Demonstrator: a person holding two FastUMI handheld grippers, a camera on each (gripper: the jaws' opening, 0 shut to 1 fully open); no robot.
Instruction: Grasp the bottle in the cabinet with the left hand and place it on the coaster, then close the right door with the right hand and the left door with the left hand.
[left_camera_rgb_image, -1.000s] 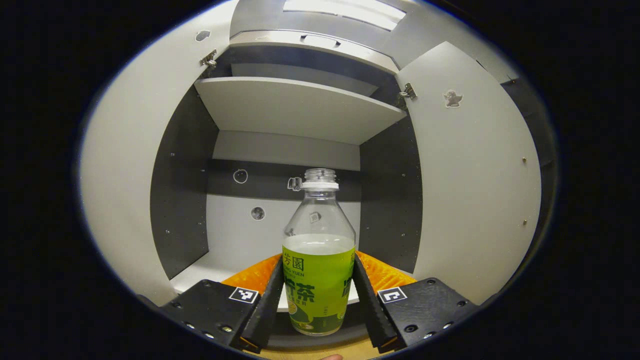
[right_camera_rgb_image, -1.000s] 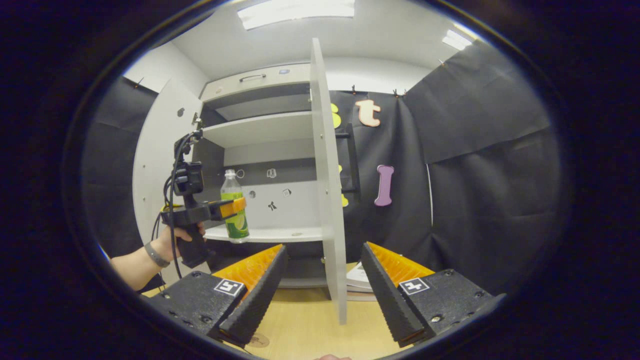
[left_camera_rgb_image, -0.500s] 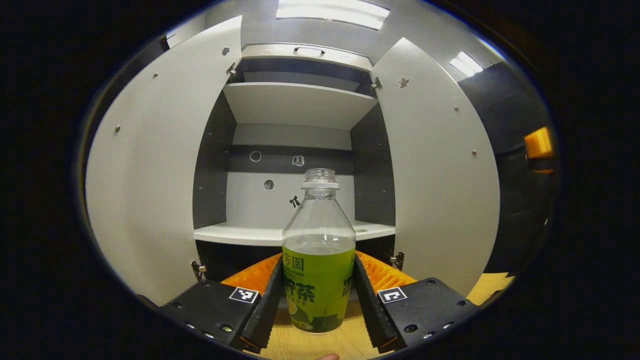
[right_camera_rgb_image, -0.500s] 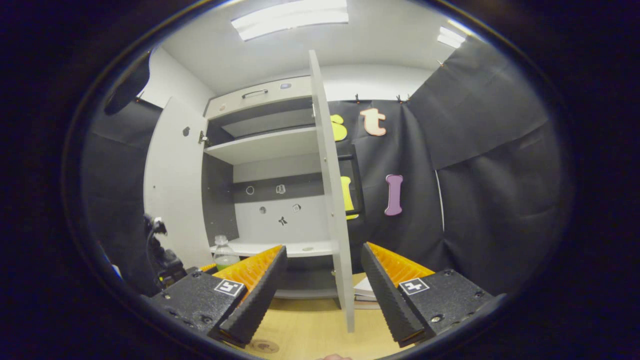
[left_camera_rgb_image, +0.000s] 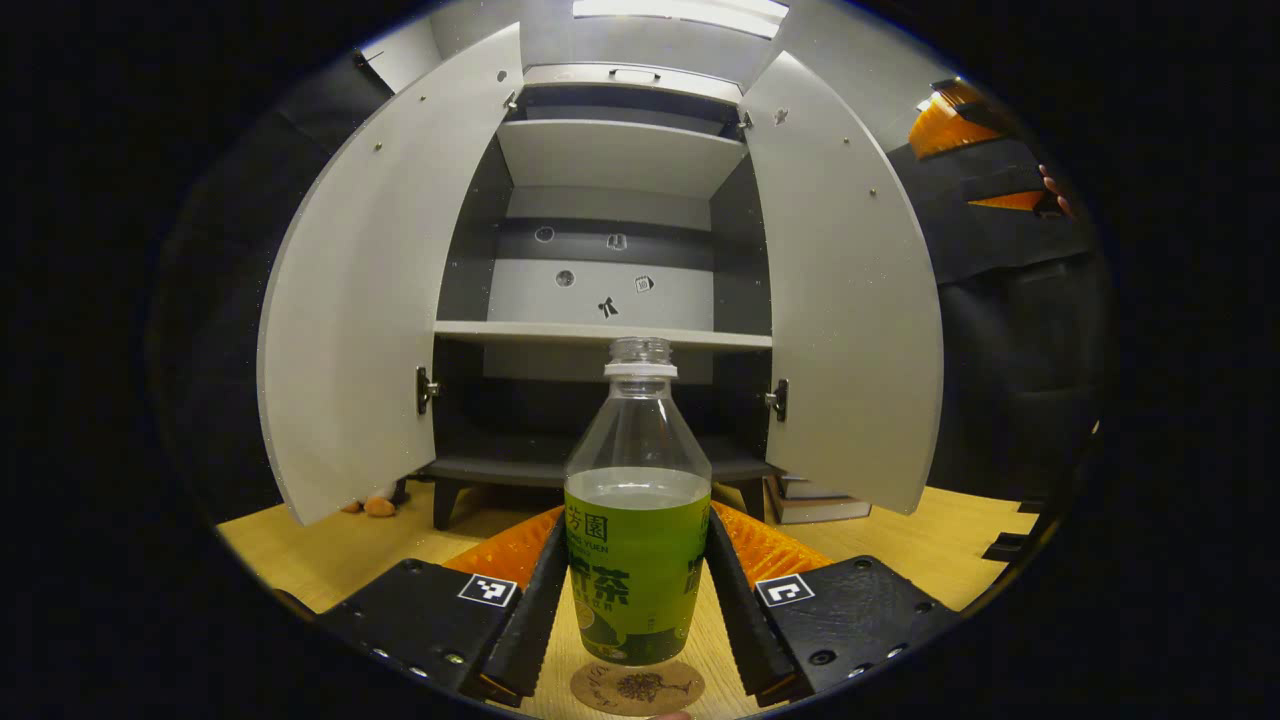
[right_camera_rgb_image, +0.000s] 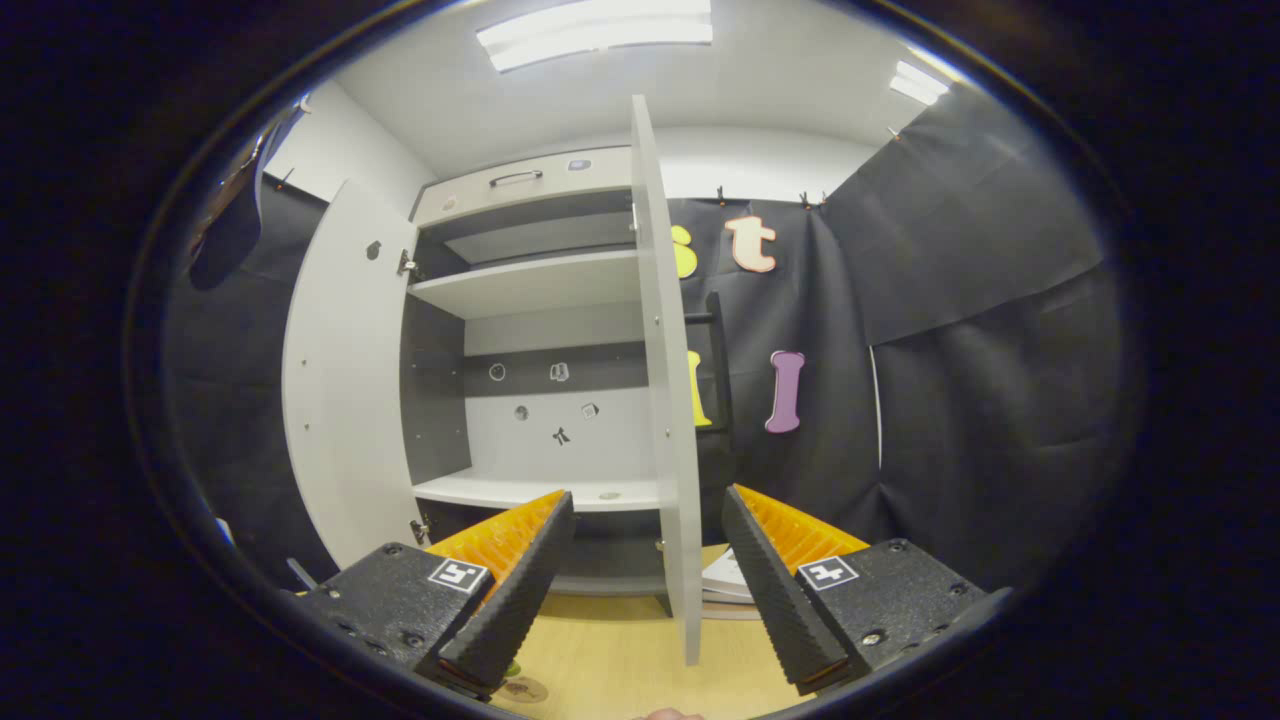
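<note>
Bottle (left_camera_rgb_image: 637, 540) clamped in left tongs (left_camera_rgb_image: 637, 610), over coaster (left_camera_rgb_image: 637, 688).

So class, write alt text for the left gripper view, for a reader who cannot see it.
The left hand-held gripper holds a green-labelled bottle upright between its fingers, directly above a round coaster on the wooden table. Behind it stands a grey cabinet with both doors open, left door and right door.

Left claw (left_camera_rgb_image: 636, 600) and right claw (right_camera_rgb_image: 645, 590), black screwed blocks with square markers, ribbed wedge-shaped fingers
</note>
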